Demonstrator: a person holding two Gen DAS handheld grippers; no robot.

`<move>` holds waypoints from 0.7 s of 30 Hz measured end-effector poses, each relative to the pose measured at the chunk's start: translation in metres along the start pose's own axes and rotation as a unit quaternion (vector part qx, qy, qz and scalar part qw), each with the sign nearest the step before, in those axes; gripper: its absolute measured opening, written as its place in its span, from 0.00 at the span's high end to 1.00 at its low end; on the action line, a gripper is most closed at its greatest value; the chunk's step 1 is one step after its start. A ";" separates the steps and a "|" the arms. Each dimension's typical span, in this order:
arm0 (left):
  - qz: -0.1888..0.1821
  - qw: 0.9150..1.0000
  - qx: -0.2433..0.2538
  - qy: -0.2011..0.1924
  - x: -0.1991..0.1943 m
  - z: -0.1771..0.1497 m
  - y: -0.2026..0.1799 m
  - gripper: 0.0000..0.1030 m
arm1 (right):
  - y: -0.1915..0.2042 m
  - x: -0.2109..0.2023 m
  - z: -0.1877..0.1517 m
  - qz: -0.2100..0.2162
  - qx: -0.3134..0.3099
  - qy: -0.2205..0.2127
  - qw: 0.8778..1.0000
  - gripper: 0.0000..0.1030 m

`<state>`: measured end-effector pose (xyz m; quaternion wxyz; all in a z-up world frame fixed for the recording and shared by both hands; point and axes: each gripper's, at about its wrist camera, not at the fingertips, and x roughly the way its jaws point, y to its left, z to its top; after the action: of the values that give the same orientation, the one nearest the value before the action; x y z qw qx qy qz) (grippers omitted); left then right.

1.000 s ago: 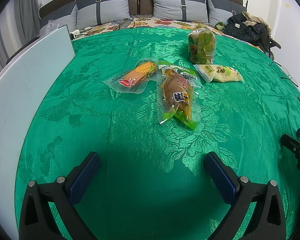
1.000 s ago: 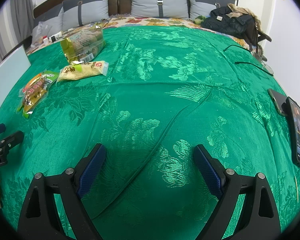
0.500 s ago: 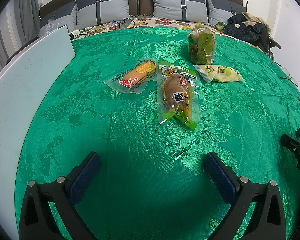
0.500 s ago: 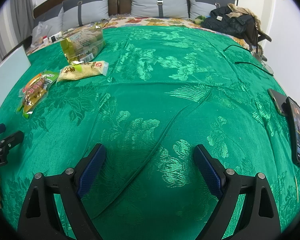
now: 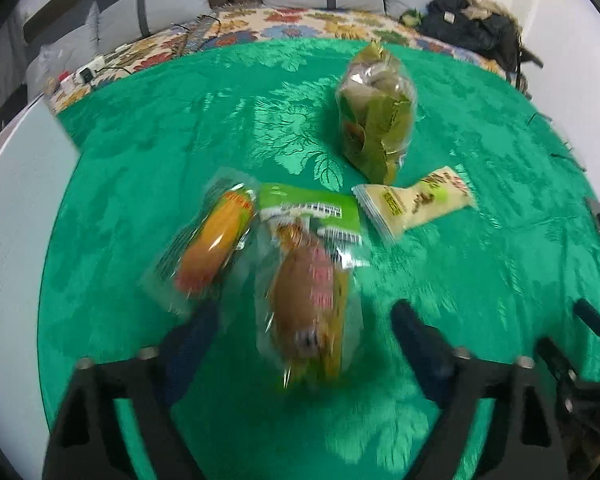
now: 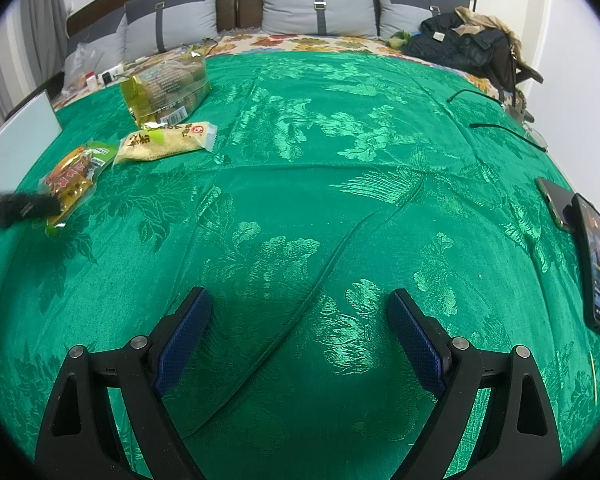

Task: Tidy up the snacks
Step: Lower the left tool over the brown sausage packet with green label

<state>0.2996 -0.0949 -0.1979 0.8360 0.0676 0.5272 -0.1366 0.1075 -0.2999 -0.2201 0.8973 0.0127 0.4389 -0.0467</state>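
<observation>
Several snack packs lie on the green cloth (image 5: pixel 260 128). A brown snack in a clear and green pack (image 5: pixel 312 292) lies between the open fingers of my left gripper (image 5: pixel 304 332); the view is blurred. An orange sausage pack (image 5: pixel 216 244) lies left of it. A pale yellow pack (image 5: pixel 416 204) and a tall green bag (image 5: pixel 376 112) lie beyond. In the right wrist view my right gripper (image 6: pixel 300 328) is open and empty over bare cloth; the brown pack (image 6: pixel 72 180), yellow pack (image 6: pixel 168 144) and green bag (image 6: pixel 168 88) lie far left, with the left gripper's finger (image 6: pixel 20 208) by the brown pack.
A white board (image 5: pixel 12 216) borders the cloth on the left. Two phones (image 6: pixel 596 264) lie at the right edge. Grey pillows (image 6: pixel 316 12) and a dark jacket (image 6: pixel 464 44) sit at the back, with cables (image 6: pixel 500 128) at the far right.
My left gripper has moved forward to the snacks, so the brown pack now lies between its fingers. The right gripper has not moved.
</observation>
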 end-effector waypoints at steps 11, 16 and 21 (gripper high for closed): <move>-0.044 0.998 -0.044 -0.013 -0.044 -0.064 0.034 0.67 | 0.000 0.000 0.000 0.000 0.000 0.000 1.000 0.11; -0.080 0.996 -0.051 -0.005 -0.066 -0.116 0.050 0.66 | 0.000 0.000 0.000 -0.001 0.000 0.000 1.000 0.11; -0.030 0.999 -0.031 -0.024 -0.059 -0.124 0.039 0.24 | 0.000 0.000 -0.001 -0.001 0.000 0.000 1.000 0.11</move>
<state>0.1805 -0.0170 -0.1997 0.8455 0.0223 0.5128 -0.1469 0.1068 -0.3000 -0.2201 0.8973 0.0125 0.4386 -0.0472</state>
